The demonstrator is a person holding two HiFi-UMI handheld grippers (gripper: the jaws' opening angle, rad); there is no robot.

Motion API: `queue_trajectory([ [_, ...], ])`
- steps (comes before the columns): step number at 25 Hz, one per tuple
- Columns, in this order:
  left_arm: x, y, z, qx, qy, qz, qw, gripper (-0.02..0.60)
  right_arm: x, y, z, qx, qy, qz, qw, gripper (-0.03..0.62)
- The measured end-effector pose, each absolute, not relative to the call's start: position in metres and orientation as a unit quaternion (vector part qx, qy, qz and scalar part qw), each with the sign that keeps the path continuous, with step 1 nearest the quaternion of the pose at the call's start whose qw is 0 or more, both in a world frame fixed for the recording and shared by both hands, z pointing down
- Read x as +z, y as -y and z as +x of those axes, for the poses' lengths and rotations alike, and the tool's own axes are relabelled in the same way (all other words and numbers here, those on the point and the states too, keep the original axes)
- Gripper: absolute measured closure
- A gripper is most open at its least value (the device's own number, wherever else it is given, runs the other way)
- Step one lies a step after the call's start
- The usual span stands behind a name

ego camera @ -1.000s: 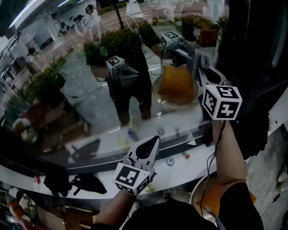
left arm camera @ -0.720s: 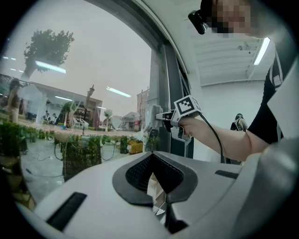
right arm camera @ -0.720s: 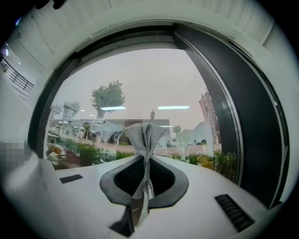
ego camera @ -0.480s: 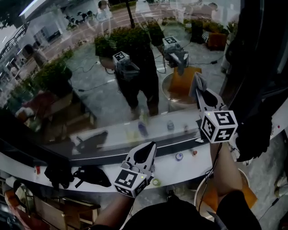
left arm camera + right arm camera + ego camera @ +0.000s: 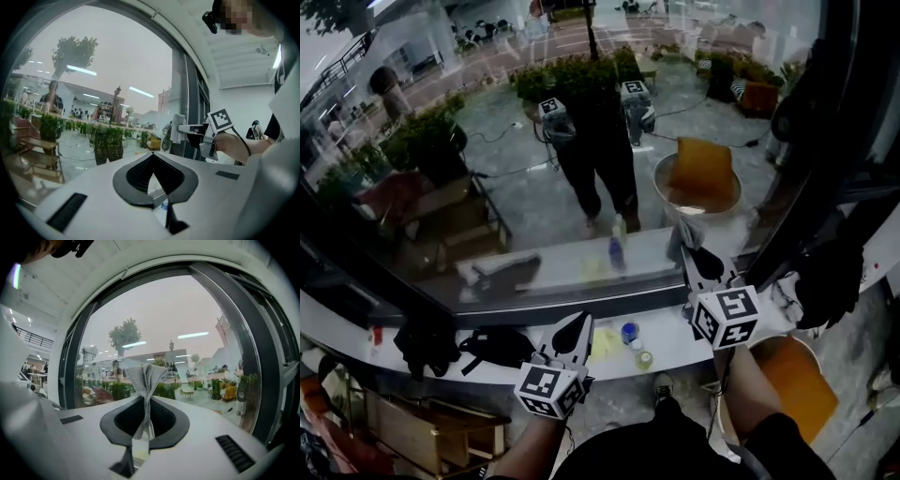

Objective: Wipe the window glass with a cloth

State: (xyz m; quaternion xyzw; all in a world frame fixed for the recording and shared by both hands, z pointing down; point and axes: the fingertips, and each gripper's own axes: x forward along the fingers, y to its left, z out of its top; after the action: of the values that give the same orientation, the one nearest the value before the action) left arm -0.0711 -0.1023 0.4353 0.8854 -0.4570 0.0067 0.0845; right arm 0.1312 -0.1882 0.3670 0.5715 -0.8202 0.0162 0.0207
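The window glass [image 5: 516, 187] fills the upper head view above a white curved sill [image 5: 675, 352]. My right gripper [image 5: 692, 249] is shut on a grey cloth [image 5: 682, 232] and holds it low on the right of the pane, near the dark frame; I cannot tell whether it touches. In the right gripper view the cloth [image 5: 146, 376] sticks up fanned from the right gripper [image 5: 144, 399], facing the glass [image 5: 187, 319]. My left gripper [image 5: 577, 322] hovers over the sill, shut on nothing. The left gripper [image 5: 151, 154] sees the right gripper [image 5: 182, 130] and cloth [image 5: 177, 134].
On the sill lie a black bag [image 5: 497, 347], another dark bundle [image 5: 427, 342], a yellow patch [image 5: 605, 342] and small bottles [image 5: 628, 333]. A dark window frame [image 5: 806, 206] runs up the right. An orange basin [image 5: 792, 375] sits below right.
The right gripper with the cloth has come down the glass from high on the right to just above the sill. The left gripper has dropped slightly lower.
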Motion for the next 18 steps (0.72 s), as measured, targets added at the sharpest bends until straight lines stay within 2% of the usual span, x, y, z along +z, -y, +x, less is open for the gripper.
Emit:
queue_trajectory([
  [8, 0.463, 0.030, -0.130, 0.014, 0.457, 0.885, 0.086, 0.574, 0.426, 0.086, 0.052, 0.047, 0.824, 0.564, 0.039, 0.549],
  [18, 0.484, -0.042, -0.107, 0.028, 0.416, 0.903, 0.099, 0.574, 0.452, -0.002, 0.026, 0.084, 0.828, 0.553, 0.039, 0.549],
])
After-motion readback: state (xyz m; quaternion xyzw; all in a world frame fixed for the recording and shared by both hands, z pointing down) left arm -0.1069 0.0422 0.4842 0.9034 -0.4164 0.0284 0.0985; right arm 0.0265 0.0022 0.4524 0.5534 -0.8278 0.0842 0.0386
